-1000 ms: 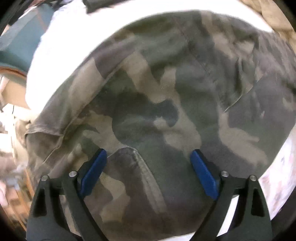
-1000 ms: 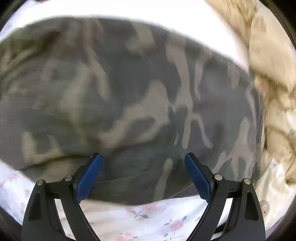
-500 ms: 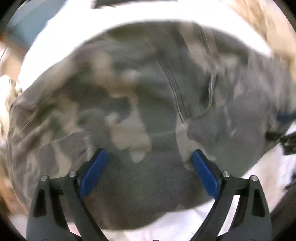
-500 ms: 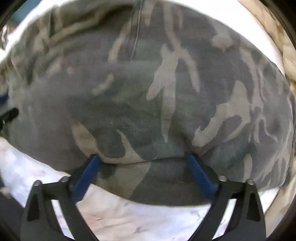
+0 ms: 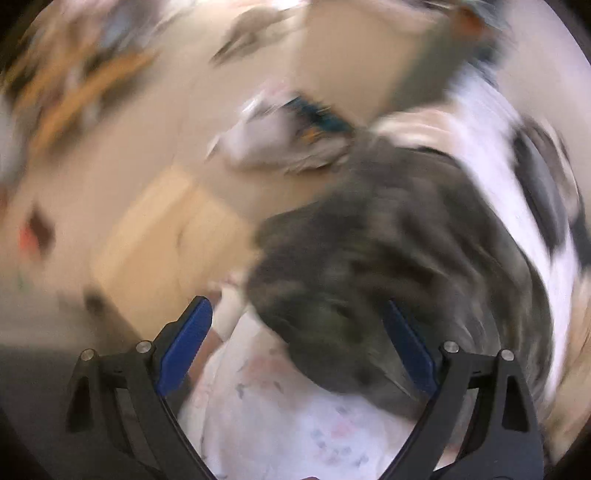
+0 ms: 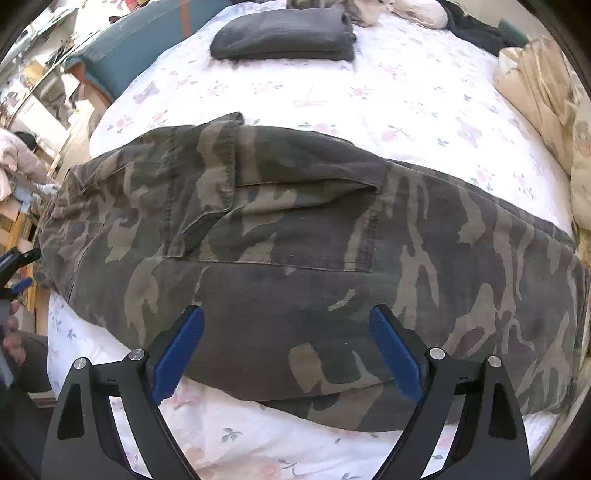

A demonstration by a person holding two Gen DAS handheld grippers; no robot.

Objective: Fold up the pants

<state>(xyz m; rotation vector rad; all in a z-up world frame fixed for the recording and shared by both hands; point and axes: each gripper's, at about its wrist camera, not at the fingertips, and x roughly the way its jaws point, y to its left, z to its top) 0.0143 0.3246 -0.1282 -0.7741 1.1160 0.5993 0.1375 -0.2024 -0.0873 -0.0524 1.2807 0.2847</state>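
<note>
One pair of camouflage pants [image 6: 295, 251] lies across the bed [image 6: 406, 99] in front of you, stretched from the left edge towards the cream bedding [image 6: 543, 85] on the right. By the look of it you have one lengthwise fold done: the legs seem stacked, with a second layer peeking out along the near edge. The crosswise folds look still to do, since the garment is at full length.

Your right gripper [image 6: 286, 350] hangs over the near edge of the pants with its jaws wide and nothing between them. Your left gripper [image 5: 295, 339] also has its jaws spread wide and empty; its view is badly smeared, but the waist end of the pants [image 5: 388, 258] shows just ahead, at the bed's corner.

Cloth here is a heavy, washed cotton twill in olive, grey and tan, with stitched seams and a flapped cargo pocket [image 6: 288, 225] that will add bulk at a fold. Beneath it the sheet is smooth, white and flowered. Farther back sits a folded dark garment [image 6: 284, 35], neat and flat.
</note>
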